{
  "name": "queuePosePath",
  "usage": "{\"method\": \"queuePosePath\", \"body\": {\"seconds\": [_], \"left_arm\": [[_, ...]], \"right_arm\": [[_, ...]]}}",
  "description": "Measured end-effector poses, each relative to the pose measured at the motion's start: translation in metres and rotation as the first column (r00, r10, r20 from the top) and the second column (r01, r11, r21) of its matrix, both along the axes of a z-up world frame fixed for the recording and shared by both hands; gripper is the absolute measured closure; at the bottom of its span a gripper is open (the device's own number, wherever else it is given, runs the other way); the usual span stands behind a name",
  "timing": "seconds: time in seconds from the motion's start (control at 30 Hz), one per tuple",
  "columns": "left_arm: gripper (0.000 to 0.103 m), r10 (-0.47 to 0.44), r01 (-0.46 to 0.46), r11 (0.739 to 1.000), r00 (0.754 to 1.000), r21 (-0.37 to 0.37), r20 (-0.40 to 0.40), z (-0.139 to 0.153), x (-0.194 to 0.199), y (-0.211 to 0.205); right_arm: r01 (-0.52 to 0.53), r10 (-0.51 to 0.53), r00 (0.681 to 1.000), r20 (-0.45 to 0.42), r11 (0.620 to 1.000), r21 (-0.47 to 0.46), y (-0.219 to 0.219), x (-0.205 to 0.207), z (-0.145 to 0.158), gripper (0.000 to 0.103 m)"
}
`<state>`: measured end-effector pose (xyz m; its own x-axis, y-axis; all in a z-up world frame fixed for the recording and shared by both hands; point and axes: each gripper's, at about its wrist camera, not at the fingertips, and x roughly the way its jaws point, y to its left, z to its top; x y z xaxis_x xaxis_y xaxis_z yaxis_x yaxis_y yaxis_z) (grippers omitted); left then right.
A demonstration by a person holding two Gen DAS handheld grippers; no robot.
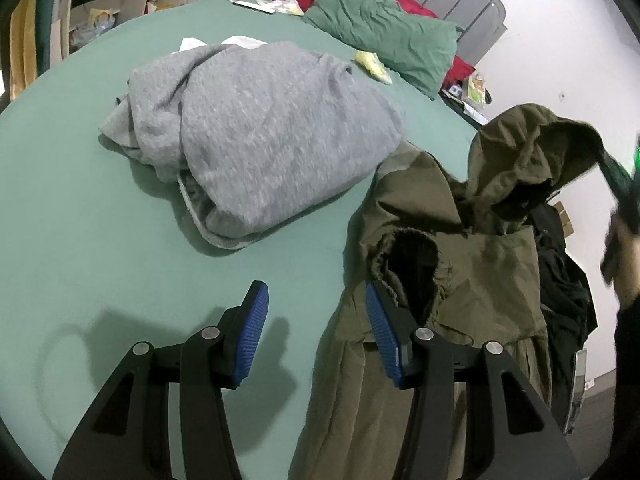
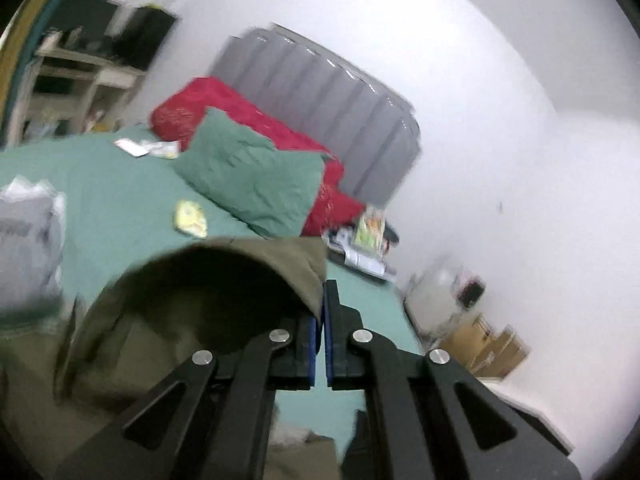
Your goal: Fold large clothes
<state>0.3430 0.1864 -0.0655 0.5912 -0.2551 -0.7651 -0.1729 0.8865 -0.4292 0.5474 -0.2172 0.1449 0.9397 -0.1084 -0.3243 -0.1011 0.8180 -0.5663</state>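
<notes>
An olive-green hooded jacket [image 1: 460,280] lies crumpled at the bed's [image 1: 100,220] edge, its hood lifted. The right claw [image 2: 322,312] is clamped tight on the hood's rim; the left claw [image 1: 316,332] hangs half open over the sheet, gripping nothing. One rumpled grey garment [image 1: 256,132] lies beside it, with one green pillow [image 1: 384,32] beyond.

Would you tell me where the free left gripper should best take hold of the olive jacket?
Probably the ribbed cuff of the olive jacket, coming from above: its edge stands raised just beyond the open left gripper, while the right gripper pinches the hood.
</notes>
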Motion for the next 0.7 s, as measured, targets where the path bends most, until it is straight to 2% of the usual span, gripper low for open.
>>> {"method": "queuePosePath", "body": {"seconds": [0.07,0.13,0.23,0.27,0.37,0.47,0.53,0.63,0.7], "left_arm": [[0.049,-0.005,0.005,1.0,1.0,0.005,0.004,0.001,-0.002,0.0],[0.049,-0.007,0.007,1.0,1.0,0.01,0.003,0.001,-0.004,-0.001],[0.049,-0.01,0.011,1.0,1.0,0.013,-0.001,0.0,-0.008,0.0],[0.049,-0.009,0.009,1.0,1.0,0.013,-0.002,0.0,-0.009,0.0],[0.049,-0.009,0.009,1.0,1.0,0.015,-0.004,-0.002,-0.015,0.001],[0.049,-0.012,0.012,1.0,1.0,0.02,-0.008,-0.004,-0.018,0.002],[0.049,-0.011,0.011,1.0,1.0,0.019,-0.012,-0.005,-0.017,0.003],[0.049,-0.008,0.008,1.0,1.0,0.012,-0.01,-0.004,-0.015,0.004],[0.049,-0.006,0.006,1.0,1.0,0.009,-0.006,-0.003,-0.014,0.003]], "right_arm": [[-0.077,0.076,0.997,-0.02,0.995,-0.069,0.011,-0.048,-0.027,0.099],[-0.152,0.142,0.985,-0.096,0.982,-0.114,0.019,-0.097,-0.069,0.099],[-0.215,0.185,0.952,-0.243,0.971,-0.105,0.022,-0.155,-0.129,0.094],[-0.22,0.184,0.937,-0.297,0.971,-0.095,0.02,-0.172,-0.148,0.089],[-0.211,0.184,0.862,-0.473,0.977,-0.005,0.01,-0.204,-0.186,0.082],[-0.197,0.214,0.817,-0.536,0.976,0.09,-0.002,-0.221,-0.185,0.08],[-0.191,0.248,0.815,-0.524,0.968,0.161,-0.008,-0.222,-0.166,0.078],[-0.176,0.272,0.85,-0.451,0.954,0.243,-0.015,-0.211,-0.125,0.07],[-0.183,0.297,0.884,-0.36,0.931,0.316,-0.014,-0.201,-0.093,0.06]]}}
